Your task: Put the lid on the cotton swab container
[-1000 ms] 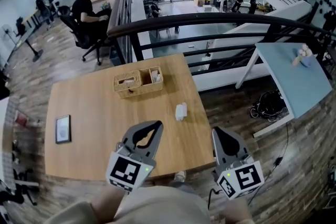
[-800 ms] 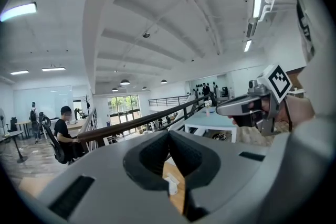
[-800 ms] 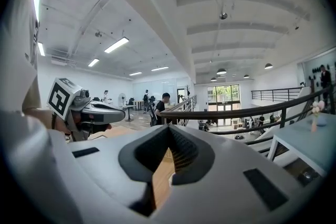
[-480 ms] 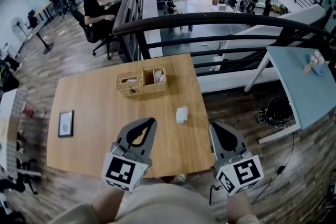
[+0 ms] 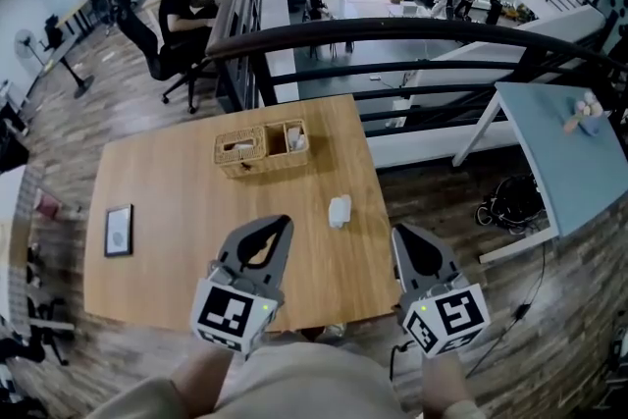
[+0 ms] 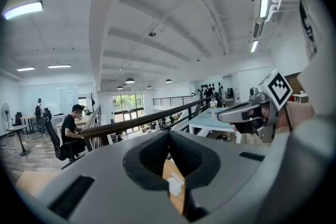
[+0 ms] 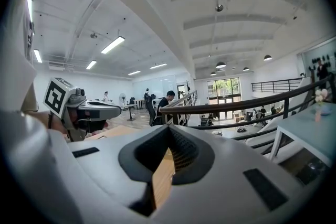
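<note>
While I am holding both grippers low over the near edge of the wooden table (image 5: 177, 201), the left gripper (image 5: 278, 227) is hanging above the tabletop and the right gripper (image 5: 404, 238) is hanging just past the table's right-hand corner, over the plank floor. Each one's own view is showing its jaws pressed together at the tips, with nothing clamped between them. Only the moulded hollow behind the tips is staying open.

Through that hollow on the left gripper I am seeing a strip of tabletop and the small white container (image 5: 340, 210). It is sitting on the table near the right edge, ahead of and between the two grippers, well clear of both. From these angles I cannot tell whether it is wearing a lid, and I am not making out a separate lid anywhere.

Farther back, a wicker organizer basket (image 5: 257, 167) is resting near the table's far edge. Its compartments are holding small items that are too small to name. A dark-framed picture (image 5: 119, 230) is lying flat near the left edge, well apart from everything else.

Beyond the table a black railing (image 5: 412, 34) is curving across the scene. A person in a black shirt (image 5: 182, 10) is sitting at a desk behind it — back turned to the table. A light blue table (image 5: 564, 152) is standing off to the right.
</note>
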The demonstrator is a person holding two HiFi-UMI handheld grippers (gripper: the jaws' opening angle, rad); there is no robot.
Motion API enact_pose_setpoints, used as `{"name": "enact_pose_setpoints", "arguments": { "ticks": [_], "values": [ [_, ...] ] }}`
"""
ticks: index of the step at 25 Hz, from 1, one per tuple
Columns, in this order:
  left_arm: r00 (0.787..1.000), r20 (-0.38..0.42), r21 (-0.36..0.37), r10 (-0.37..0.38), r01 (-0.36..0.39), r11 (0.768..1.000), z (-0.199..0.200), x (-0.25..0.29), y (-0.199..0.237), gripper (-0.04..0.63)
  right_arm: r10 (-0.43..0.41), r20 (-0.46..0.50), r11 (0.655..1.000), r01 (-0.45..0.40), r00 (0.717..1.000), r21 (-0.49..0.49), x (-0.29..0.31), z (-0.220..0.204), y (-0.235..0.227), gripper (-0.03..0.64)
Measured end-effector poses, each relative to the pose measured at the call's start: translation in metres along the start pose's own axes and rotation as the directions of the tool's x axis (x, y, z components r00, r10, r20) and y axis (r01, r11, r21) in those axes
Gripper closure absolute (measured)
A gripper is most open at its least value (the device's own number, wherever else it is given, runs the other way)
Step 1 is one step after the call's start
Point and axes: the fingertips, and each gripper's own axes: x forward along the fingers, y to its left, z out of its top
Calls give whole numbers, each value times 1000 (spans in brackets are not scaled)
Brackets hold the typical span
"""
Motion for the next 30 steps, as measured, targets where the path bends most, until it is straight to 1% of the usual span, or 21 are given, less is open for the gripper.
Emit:
{"name": "enact_pose_setpoints", "arguments": {
  "ticks": [4,7,10,14,17,20,22,26,30],
  "values": [
    [1000,-5,7,-18,18,1000,-3,11,7,572,-21,-9,1000,21,1000,16,13,-5,-8,592],
    [1000,-16,5,-24,24,1000,-12,25,18,572,-7,-16,1000,7,1000,15,34,-12,-14,592],
    [999,-14,-27,-32,31,999,-25,38,29,572,10,-39,1000,-9,999,19,57,-28,-18,592],
    [999,-36,-40,-30,28,999,-48,54,37,572,-9,-100,1000,11,995,15,84,-57,-32,592],
    [996,-80,-42,-43,40,998,-74,66,43,572,-14,-145,999,19,989,32,104,-81,-39,592],
    [988,-138,-64,-73,65,996,-107,80,45,572,-14,-197,998,25,980,49,121,-112,-44,592],
    [983,-167,-76,-76,64,995,-126,90,48,572,-13,-231,998,27,973,58,130,-133,-48,592],
    [977,-202,-91,-74,56,994,-160,107,57,572,-10,-274,997,31,962,71,147,-170,-57,592],
    [970,-232,-95,-75,54,994,-197,121,63,572,-14,-296,997,36,955,71,166,-201,-65,592]
  ]
}}
